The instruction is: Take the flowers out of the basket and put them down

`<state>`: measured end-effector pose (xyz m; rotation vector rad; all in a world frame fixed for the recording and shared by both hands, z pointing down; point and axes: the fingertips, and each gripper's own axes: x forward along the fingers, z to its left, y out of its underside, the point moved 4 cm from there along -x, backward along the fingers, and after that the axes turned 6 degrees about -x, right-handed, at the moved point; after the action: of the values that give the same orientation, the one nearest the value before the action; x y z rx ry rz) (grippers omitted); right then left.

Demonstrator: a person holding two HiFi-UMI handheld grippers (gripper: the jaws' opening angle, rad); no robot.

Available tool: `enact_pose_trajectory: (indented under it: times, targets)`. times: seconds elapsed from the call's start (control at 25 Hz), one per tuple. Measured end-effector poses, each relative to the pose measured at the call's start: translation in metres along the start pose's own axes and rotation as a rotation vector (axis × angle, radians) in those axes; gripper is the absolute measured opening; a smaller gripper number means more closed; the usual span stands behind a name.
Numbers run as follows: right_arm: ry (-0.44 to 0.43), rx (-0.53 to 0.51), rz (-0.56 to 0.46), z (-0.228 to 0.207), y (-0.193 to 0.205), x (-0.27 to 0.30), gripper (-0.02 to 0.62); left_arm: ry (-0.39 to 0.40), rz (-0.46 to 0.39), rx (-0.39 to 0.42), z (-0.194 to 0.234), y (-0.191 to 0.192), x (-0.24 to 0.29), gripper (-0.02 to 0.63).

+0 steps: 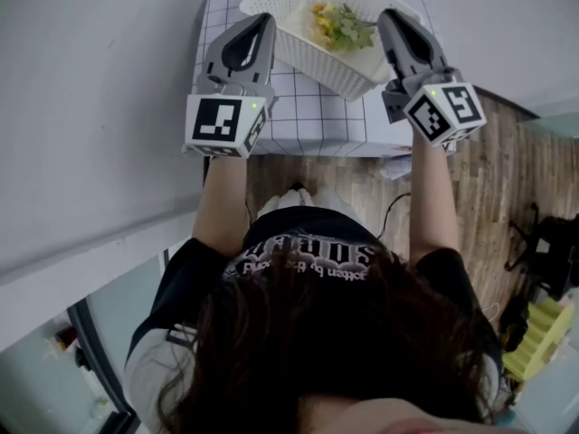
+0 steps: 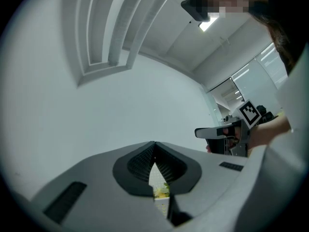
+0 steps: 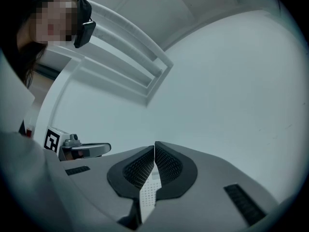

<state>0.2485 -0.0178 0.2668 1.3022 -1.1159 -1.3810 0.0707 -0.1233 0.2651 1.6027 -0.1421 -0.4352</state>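
Observation:
A white perforated basket point(image 1: 335, 61) hangs between my two grippers above a table with a checked cloth point(image 1: 308, 120). Yellow and green flowers point(image 1: 339, 27) lie inside it. My left gripper point(image 1: 262, 25) is shut on the basket's left rim. My right gripper point(image 1: 391, 21) is shut on its right rim. In the left gripper view the jaws point(image 2: 154, 151) meet at the tip, with the flowers point(image 2: 161, 191) showing in the gap below. The right gripper view shows the jaws point(image 3: 154, 151) pinching the basket's dotted wall point(image 3: 147, 195).
A plain grey wall point(image 1: 90, 107) runs along the left. Wooden floor point(image 1: 507, 179) lies right of the table, with a black object point(image 1: 552, 251) and a yellow one point(image 1: 534, 337) on it. The person's head and shoulders fill the lower head view.

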Motion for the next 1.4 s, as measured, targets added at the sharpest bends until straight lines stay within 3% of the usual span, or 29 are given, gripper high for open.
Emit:
enact_pose_trajectory:
  times: [0.72, 1.24, 1.4]
  targets:
    - [-0.002, -0.06, 0.14, -0.044, 0.046, 0.066, 0.023, 0.027, 0.011, -0.008, 0.042, 0.02, 0.049, 0.003]
    - [-0.184, -0.159, 0.295, -0.06, 0.081, 0.101, 0.038, -0.027, 0.005, -0.006, 0.055, 0.025, 0.074, 0.003]
    - [-0.286, -0.205, 0.412, -0.058, 0.097, 0.112, 0.158, -0.035, 0.01, -0.001, 0.059, 0.027, 0.076, 0.003]
